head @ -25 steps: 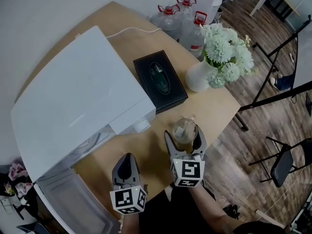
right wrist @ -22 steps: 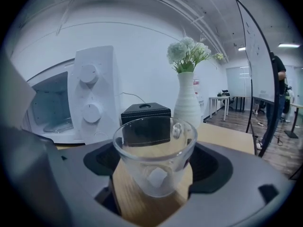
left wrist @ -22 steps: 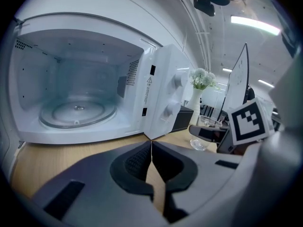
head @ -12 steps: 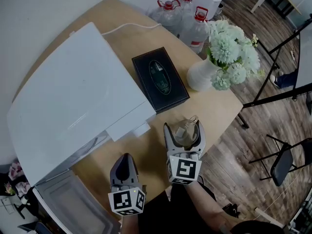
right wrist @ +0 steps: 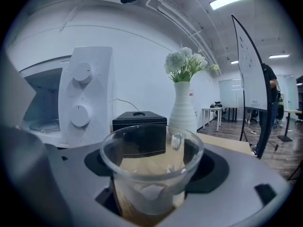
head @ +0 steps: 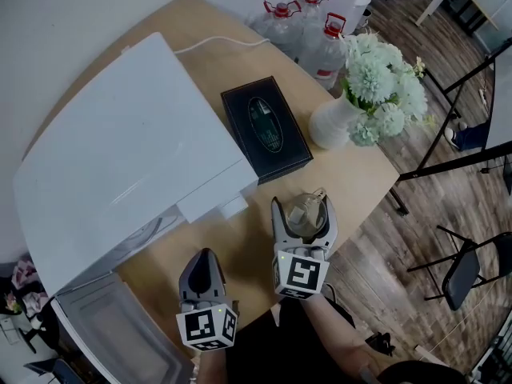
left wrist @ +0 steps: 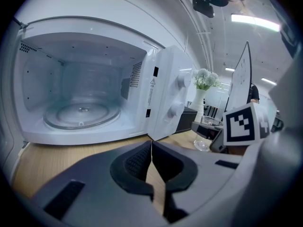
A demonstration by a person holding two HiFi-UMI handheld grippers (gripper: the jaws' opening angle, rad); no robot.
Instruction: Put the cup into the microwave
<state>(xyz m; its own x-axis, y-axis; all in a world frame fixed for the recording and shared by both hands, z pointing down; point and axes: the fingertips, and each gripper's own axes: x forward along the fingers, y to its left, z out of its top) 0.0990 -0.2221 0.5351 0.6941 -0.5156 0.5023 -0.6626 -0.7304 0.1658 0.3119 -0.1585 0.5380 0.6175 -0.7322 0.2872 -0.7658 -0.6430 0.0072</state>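
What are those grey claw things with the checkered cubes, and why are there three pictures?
There is no robot here. A person holds two grabbing tools, one in each hand, and the checkered cubes are just part of those tools.

The picture from above comes from a camera on the person's head. The other two come from small cameras riding on each tool, looking along its two jaws.

On the wooden table stand a white microwave with its door open, a black box and a white vase of flowers.

The right gripper holds a glass cup between its jaws. The left gripper is shut with nothing in it, and its camera looks into the microwave.
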